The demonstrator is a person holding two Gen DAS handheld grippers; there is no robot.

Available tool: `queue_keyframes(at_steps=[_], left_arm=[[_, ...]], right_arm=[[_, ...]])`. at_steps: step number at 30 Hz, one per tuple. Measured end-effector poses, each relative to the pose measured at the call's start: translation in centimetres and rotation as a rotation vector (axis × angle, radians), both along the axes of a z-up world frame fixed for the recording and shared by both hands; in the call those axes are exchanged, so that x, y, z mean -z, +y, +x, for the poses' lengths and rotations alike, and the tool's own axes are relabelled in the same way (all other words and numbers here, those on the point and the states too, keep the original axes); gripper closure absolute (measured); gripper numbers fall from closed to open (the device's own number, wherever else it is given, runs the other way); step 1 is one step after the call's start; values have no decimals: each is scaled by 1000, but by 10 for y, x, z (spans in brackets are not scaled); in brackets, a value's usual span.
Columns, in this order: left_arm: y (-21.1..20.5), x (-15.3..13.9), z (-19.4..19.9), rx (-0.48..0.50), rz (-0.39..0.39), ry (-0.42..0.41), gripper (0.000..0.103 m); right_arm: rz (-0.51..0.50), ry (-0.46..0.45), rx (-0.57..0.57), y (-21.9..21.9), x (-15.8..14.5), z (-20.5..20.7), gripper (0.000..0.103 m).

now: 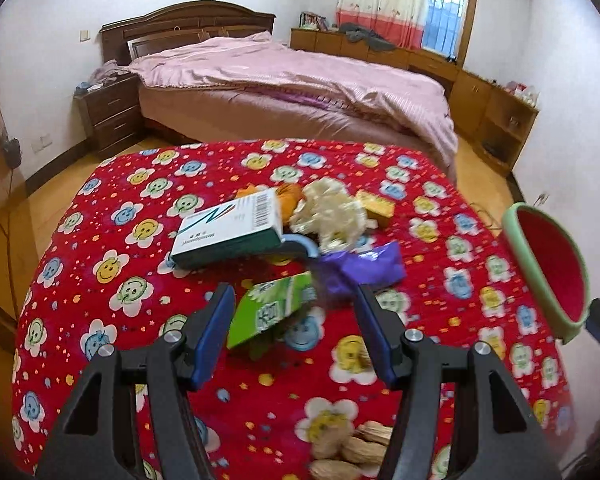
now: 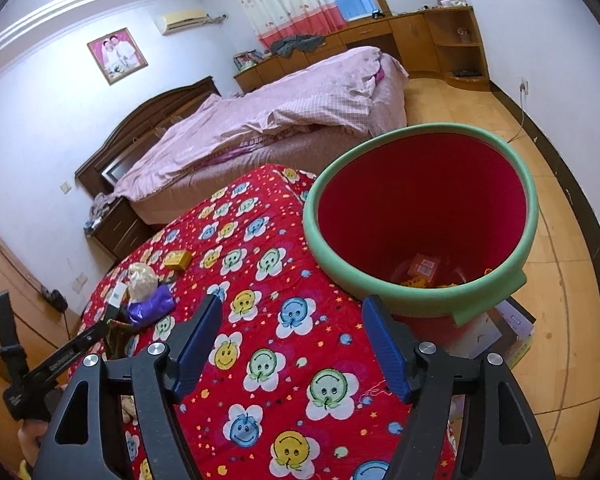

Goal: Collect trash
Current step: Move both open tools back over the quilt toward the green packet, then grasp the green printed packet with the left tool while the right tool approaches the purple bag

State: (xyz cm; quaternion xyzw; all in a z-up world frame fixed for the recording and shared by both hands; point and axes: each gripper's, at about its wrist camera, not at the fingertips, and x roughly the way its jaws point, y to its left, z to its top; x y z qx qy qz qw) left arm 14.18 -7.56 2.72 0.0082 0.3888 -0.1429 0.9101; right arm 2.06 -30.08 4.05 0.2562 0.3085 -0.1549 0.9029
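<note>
Trash lies on a table with a red flower-print cloth [image 1: 100, 220]. In the left wrist view my left gripper [image 1: 294, 300] is open, its blue pads either side of a green carton [image 1: 270, 312] and just above it. Behind lie a purple wrapper [image 1: 360, 270], a white and green box [image 1: 230, 228], a crumpled white wad [image 1: 328, 210] and a yellow box [image 1: 376, 204]. My right gripper [image 2: 292, 312] is open and empty above the cloth, beside the red bin with a green rim [image 2: 420, 216], which holds some scraps [image 2: 422, 268].
Peanut shells [image 1: 356, 450] lie near the table's front edge. The bin [image 1: 548, 264] stands off the table's right edge. A bed with a pink cover [image 1: 292, 76] is beyond the table. The left gripper's body [image 2: 48, 368] shows at the right wrist view's left edge.
</note>
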Motion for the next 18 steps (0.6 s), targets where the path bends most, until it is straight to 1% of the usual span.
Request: queue_keyframes(at_steps=[3, 11, 17, 18], left_arm=[[0, 11, 11, 0, 13, 18, 42], [0, 28, 36, 11, 9, 48, 42], [7, 41, 46, 19, -65, 107, 42], [8, 41, 45, 22, -77, 103, 44]], right_arm=[[-4, 12, -6, 3, 2, 4, 28], [-11, 43, -22, 11, 8, 17, 28], [-18, 70, -51, 19, 13, 30, 28], [-20, 74, -58, 22, 13, 33, 28]])
